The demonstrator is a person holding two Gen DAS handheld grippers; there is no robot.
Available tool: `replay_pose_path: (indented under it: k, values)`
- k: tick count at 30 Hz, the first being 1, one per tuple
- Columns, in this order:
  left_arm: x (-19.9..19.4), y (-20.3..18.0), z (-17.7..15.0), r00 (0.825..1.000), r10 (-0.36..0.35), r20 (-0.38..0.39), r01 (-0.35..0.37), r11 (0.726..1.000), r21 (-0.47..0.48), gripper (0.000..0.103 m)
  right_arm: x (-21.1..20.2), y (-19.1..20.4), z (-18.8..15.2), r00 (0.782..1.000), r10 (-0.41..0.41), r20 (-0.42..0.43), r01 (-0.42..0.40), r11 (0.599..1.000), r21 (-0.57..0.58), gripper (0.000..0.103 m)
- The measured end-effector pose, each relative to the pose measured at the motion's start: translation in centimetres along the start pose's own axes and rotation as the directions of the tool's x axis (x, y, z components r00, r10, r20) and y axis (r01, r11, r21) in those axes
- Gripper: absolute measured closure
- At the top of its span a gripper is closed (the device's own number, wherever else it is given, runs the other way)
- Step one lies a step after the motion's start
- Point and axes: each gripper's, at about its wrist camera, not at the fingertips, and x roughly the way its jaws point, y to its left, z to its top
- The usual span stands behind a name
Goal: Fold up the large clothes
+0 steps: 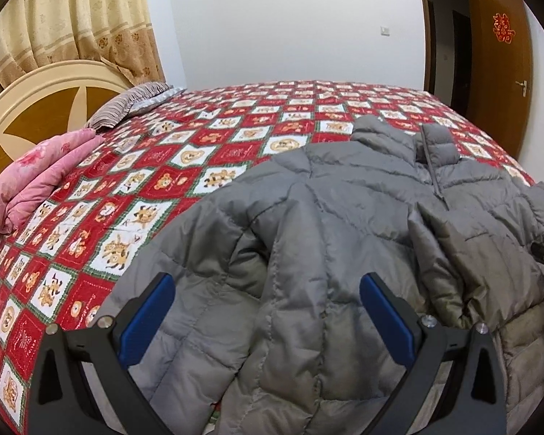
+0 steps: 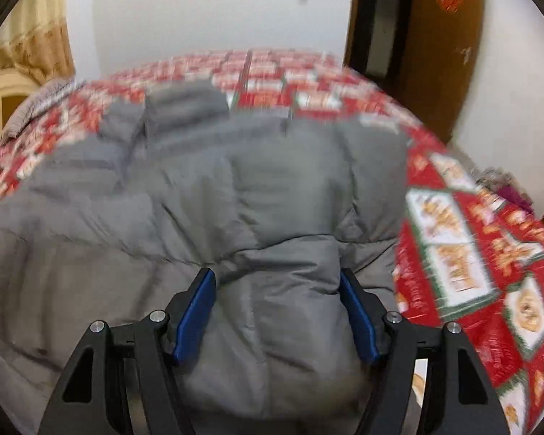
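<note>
Blue rubber pads on my right gripper (image 2: 277, 311) pinch a puffy fold of the grey quilted jacket (image 2: 199, 199); that view is smeared. My left gripper (image 1: 266, 311) stands spread above the same jacket (image 1: 344, 224), nothing between its pads; the jacket lies front up on the bed (image 1: 163, 166), sleeve folded across, collar far; red checked bedspread beneath; a pink quilt (image 1: 36, 181) sits beside the rounded headboard (image 1: 47, 101).

Right gripper (image 2: 277, 290) jaws pinch grey puffer jacket (image 2: 199, 188) sleeve; bedspread (image 2: 453, 253) beneath.
</note>
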Motion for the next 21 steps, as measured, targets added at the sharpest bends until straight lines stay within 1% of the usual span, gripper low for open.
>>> replay_pose_path:
  k: [2, 3, 5, 6, 9, 11, 13, 14, 17, 19, 21]
  values:
    - [0.0, -0.4, 0.2, 1.000, 0.002, 0.008, -0.002, 1.000, 0.008, 0.000, -1.7, 1.9, 0.4, 0.999, 0.022, 0.049, -0.020, 0.999, -0.037, 0.034]
    - [0.1, -0.7, 0.2, 1.000, -0.001, 0.004, 0.001, 1.000, 0.012, 0.000, -2.1, 3.8, 0.6, 0.997, 0.059, 0.053, -0.055, 0.995, -0.084, 0.034]
    - [0.1, -0.9, 0.3, 1.000, -0.007, 0.001, 0.007, 1.000, 0.013, 0.000, -1.5, 6.2, 0.4, 0.991, 0.136, -0.001, -0.135, 0.984, -0.118, 0.034]
    - [0.1, -1.1, 0.3, 1.000, -0.009, 0.004, 0.009, 1.000, 0.014, 0.000, -0.8, 7.3, 0.0, 0.987, 0.157, -0.034, -0.160, 0.979, -0.130, 0.034]
    - [-0.1, -1.4, 0.1, 1.000, -0.026, 0.017, 0.025, 1.000, 0.014, 0.000, 0.9, 9.6, -1.9, 0.988, 0.141, -0.069, -0.152, 0.970, -0.189, 0.034]
    - [-0.1, -1.8, -0.1, 0.999, -0.038, 0.017, 0.038, 0.999, 0.024, 0.000, 1.5, 10.2, -2.8, 0.989, 0.129, -0.071, -0.141, 0.970, -0.200, 0.034]
    - [-0.1, -2.4, -0.1, 0.999, -0.037, 0.011, 0.036, 0.998, 0.048, 0.000, 1.7, 9.7, -2.7, 0.986, 0.148, -0.082, -0.160, 0.971, -0.179, 0.034]
    - [-0.2, -2.5, -0.1, 0.999, -0.040, -0.002, 0.040, 0.997, 0.061, 0.000, 1.8, 9.4, -2.8, 0.982, 0.167, -0.091, -0.180, 0.970, -0.162, 0.034]
    - [-0.9, -2.0, 0.6, 0.994, -0.083, -0.071, 0.089, 0.993, 0.079, 0.000, 2.2, 8.7, -2.6, 0.973, 0.206, -0.101, -0.218, 0.967, -0.135, 0.034]
    - [-1.8, -1.3, 1.4, 0.991, -0.092, -0.093, 0.099, 0.992, 0.079, 0.000, 2.1, 9.1, -2.7, 0.975, 0.196, -0.100, -0.210, 0.966, -0.152, 0.034]
    - [-2.6, -0.8, 2.3, 0.992, -0.087, -0.090, 0.094, 0.992, 0.079, 0.000, 2.0, 9.5, -2.8, 0.979, 0.179, -0.096, -0.194, 0.966, -0.173, 0.034]
